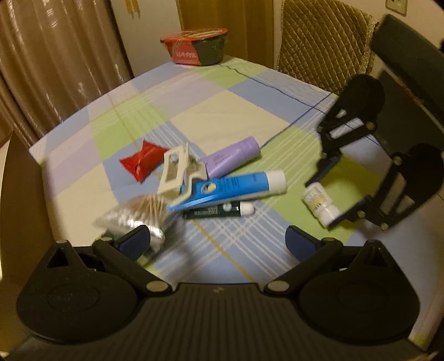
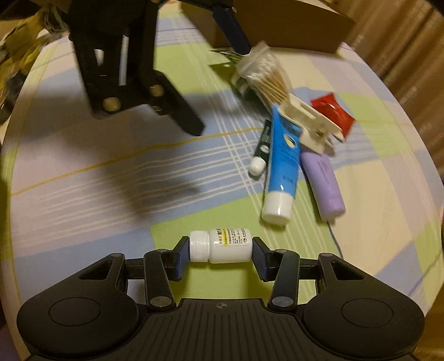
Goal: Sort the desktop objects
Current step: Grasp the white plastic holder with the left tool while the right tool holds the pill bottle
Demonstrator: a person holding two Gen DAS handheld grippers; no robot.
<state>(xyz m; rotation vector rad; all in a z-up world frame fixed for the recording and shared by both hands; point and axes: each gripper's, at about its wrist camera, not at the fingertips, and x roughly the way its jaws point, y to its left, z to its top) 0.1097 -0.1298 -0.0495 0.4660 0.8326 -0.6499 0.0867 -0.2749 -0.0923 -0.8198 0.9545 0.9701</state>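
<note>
The small white plastic medicine bottle (image 2: 221,245) with a ribbed white cap and a yellow-banded label lies on its side on a green square of the checked pastel tablecloth (image 2: 83,177), and the right gripper (image 2: 219,257) has it end to end: one blue pad sits against the cap, the other against the bottle's base, so it looks pinched lengthwise, though it has not left the cloth. The step in hand seems to be the pick-up of this bottle, the first item parted from the heap. Away to the side lies that heap: a blue tube with a white cap (image 2: 283,166), a slim dark tube with a white tip (image 2: 262,147) beside it, a lilac tube (image 2: 323,183), a cream plastic clip (image 2: 310,122) resting over the tube tails, a red foil sachet (image 2: 333,111) and a clear packet of cotton swabs (image 2: 266,75). The left gripper (image 1: 219,244) has its jaws spread wide and hovers by the swab packet with nothing between the pads. A brown cardboard box (image 2: 277,25) stands at the far table edge, and a red-lidded instant noodle bowl (image 1: 197,45) at another. Next, the bottle probably needs a straight lift, kept level so the round body cannot roll out of the end-on hold, then carrying to wherever its kind belongs; the box is a likely place, but that cannot be told.
</note>
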